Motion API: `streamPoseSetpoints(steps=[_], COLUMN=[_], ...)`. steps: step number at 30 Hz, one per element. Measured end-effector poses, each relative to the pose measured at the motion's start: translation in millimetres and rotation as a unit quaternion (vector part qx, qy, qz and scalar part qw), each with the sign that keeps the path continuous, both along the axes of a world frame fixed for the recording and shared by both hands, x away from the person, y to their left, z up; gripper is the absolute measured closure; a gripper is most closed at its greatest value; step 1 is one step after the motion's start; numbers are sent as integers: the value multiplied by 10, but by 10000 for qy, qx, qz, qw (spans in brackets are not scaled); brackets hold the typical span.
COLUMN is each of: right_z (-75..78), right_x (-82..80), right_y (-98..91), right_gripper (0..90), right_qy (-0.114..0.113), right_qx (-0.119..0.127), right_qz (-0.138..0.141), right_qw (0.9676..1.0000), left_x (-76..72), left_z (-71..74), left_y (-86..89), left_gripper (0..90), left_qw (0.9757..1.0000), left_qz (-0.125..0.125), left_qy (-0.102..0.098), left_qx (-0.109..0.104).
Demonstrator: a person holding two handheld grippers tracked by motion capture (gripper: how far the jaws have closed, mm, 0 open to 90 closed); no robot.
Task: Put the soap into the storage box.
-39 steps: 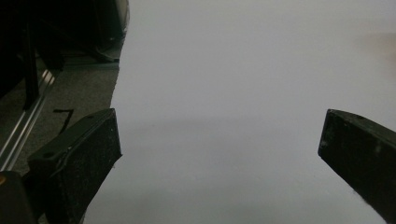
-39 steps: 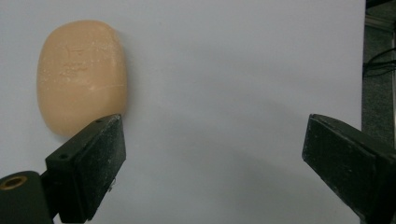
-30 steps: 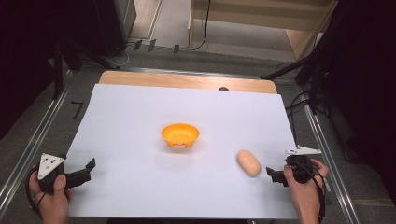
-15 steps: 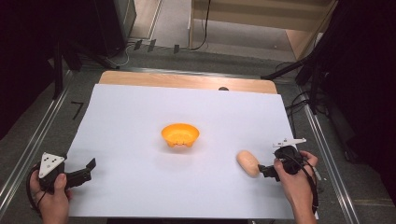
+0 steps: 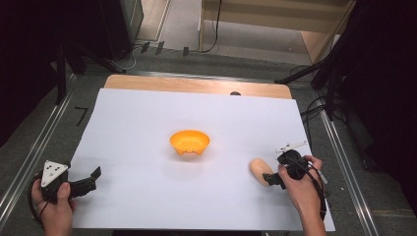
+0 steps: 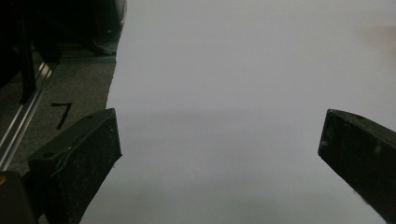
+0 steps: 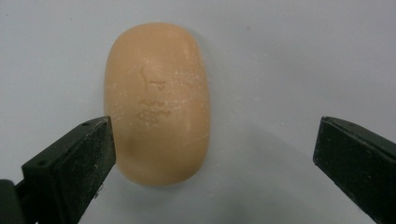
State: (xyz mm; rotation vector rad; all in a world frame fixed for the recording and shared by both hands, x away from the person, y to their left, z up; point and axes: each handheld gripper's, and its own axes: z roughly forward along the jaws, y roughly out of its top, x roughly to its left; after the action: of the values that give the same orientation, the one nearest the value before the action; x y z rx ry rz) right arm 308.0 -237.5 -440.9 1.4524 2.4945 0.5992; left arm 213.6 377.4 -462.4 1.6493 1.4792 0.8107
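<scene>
Right tool [image 7: 215,154] jaws wide, straddling soap bar [image 7: 158,100] | soap lay right of orange bowl [image 5: 190,142] on counter | likely firm, slippery; pinch across short sides | left tool [image 6: 219,154] wide, idle

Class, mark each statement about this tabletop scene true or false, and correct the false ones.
1. The tan oval soap bar lies inside the orange plastic bowl. False: it lies on the white table sheet, apart from the bowl.
2. The right gripper is open, with the soap bar partly between its jaws. True.
3. The left gripper is shut on the bowl. False: it is open over bare sheet.
4. The bowl holds nothing. True.
5. The soap bar is lifted off the sheet. False: it rests on the sheet.
</scene>
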Motion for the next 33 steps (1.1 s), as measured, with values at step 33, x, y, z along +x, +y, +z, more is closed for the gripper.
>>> streamPoseSetpoints(steps=[33], right_z=[-169], right_x=[120], right_y=[349], right_gripper=[169], right_qy=[547], right_qx=[-373], right_qz=[33], right_qw=[9978], left_x=[17], left_z=[-3], left_y=[-13], left_gripper=[0], left_qw=[9999], left_qz=[-11], left_qy=[79], left_qx=[75])
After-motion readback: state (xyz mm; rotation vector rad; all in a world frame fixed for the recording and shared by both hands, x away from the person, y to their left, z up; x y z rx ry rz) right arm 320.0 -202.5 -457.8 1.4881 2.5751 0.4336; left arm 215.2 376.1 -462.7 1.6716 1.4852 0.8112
